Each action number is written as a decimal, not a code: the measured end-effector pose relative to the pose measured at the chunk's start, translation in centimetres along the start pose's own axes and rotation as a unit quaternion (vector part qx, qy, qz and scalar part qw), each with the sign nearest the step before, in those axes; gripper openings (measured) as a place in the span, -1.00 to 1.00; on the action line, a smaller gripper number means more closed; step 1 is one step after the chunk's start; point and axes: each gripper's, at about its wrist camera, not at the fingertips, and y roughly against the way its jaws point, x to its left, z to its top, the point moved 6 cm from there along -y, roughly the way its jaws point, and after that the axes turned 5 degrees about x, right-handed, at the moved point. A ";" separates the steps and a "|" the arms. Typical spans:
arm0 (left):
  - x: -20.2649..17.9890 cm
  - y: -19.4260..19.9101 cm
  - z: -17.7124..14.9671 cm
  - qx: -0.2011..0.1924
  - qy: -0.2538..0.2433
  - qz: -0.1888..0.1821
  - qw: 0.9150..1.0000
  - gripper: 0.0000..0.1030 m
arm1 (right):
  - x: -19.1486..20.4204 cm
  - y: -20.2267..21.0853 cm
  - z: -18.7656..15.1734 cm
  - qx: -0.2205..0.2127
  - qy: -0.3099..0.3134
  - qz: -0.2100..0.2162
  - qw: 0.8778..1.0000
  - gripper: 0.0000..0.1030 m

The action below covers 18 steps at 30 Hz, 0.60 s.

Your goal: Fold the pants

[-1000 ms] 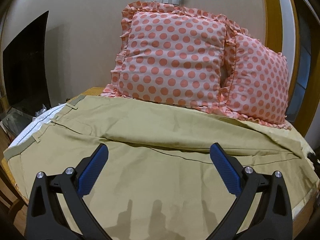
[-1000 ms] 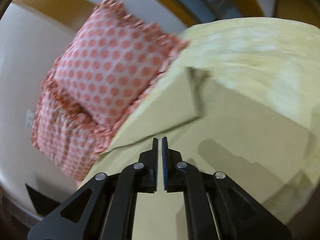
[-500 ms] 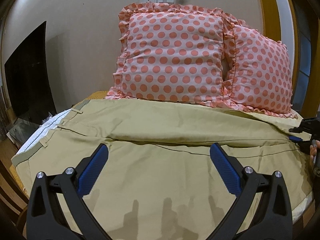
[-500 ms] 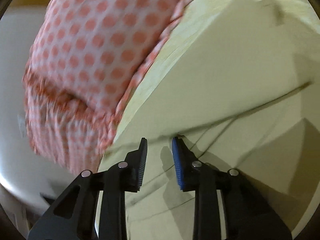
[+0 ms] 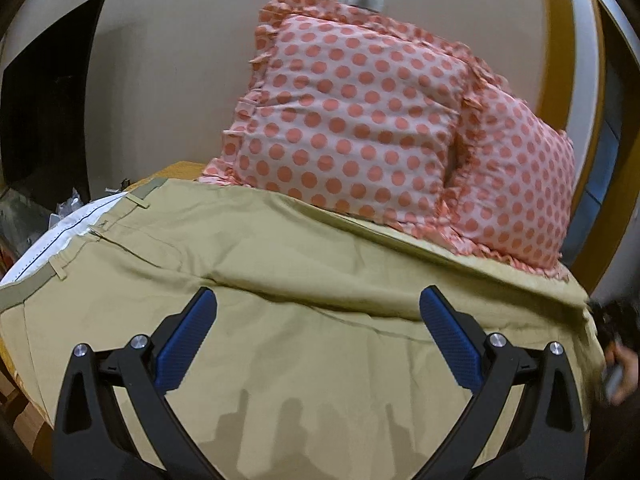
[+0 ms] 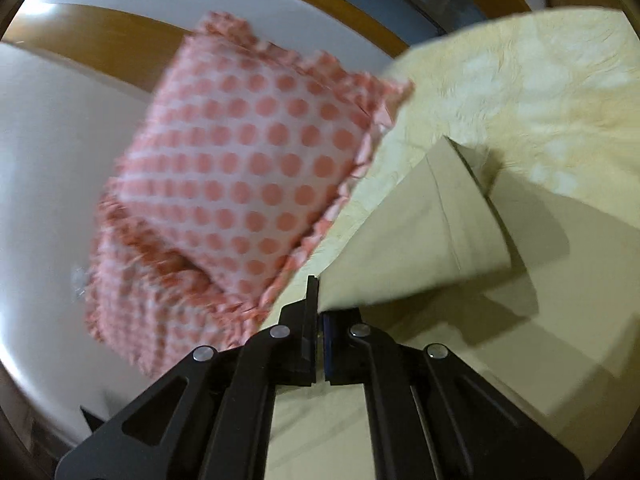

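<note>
Khaki pants [image 5: 304, 264] lie spread across the bed, waistband at the left with white lining showing. My left gripper [image 5: 318, 334] hovers over the middle of the pants, jaws wide open and empty. My right gripper [image 6: 320, 308] is shut on the hem end of a pant leg [image 6: 424, 240] and holds it lifted off the bed. In the left wrist view the right gripper [image 5: 612, 328] shows as a dark blur at the far right edge of the pants.
Two pink polka-dot pillows [image 5: 352, 120] lean against the wall behind the pants; one shows in the right wrist view [image 6: 248, 184]. A pale yellow bedspread [image 6: 552, 80] lies under the pants. A dark screen [image 5: 44, 100] stands at the left.
My right gripper closed on the pant leg hem and lifted it. My left gripper stayed open, and its view tilted and shifted slightly.
</note>
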 end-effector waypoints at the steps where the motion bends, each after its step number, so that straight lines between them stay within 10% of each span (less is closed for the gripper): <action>1: 0.3 -0.2 0.5 0.001 0.004 0.000 1.000 0.96 | 0.0 1.4 -0.7 -0.005 0.006 0.007 1.000 -0.96; 16: 5.7 -17.7 7.9 0.146 0.102 0.081 0.981 0.64 | -1.5 2.6 -3.2 -0.008 0.019 0.008 1.000 -0.96; 18: 6.8 -20.2 7.7 0.176 0.113 0.097 0.973 0.13 | -1.5 2.5 -3.2 -0.006 0.022 0.008 1.000 -0.96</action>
